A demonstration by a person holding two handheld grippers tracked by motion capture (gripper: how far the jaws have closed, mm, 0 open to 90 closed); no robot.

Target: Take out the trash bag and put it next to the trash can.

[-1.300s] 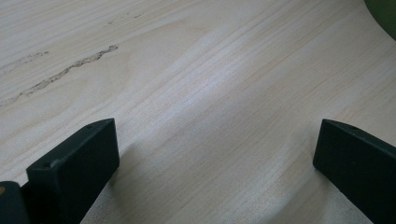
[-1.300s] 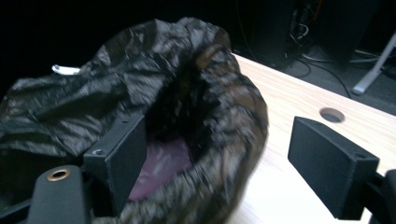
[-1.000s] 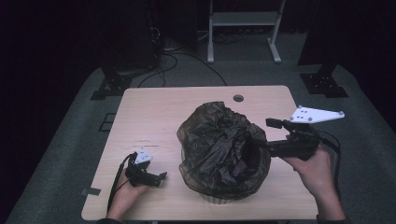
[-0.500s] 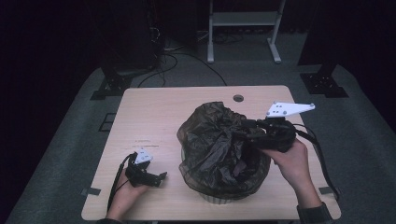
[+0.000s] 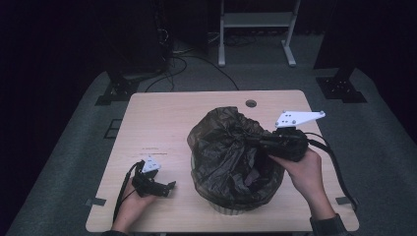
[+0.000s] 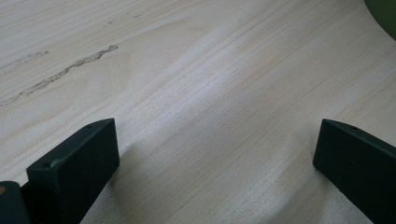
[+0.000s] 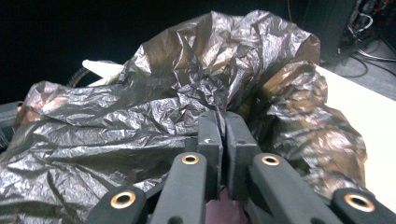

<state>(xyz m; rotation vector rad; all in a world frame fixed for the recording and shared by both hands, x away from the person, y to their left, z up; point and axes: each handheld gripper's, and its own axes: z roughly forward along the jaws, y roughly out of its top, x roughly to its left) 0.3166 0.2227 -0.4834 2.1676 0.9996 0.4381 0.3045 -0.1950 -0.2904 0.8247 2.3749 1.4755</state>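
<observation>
since my right gripper (image 7: 223, 126) has just been closing, its jaws now pinch a fold of the black bag (image 5: 231, 152) lining the bin mid-table, likely to pull the liner. left gripper (image 5: 156, 186) rests spread on the table (image 5: 162, 118), spare.

Dim room beyond the lit table (image 5: 162, 123); glare on the crinkled bag (image 7: 140, 116), foreground perhaps slightly soft.

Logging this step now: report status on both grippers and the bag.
Right gripper jaws just closed, pinching the black bag over the bin. Left gripper open, low over bare table. Nothing in the way.
</observation>
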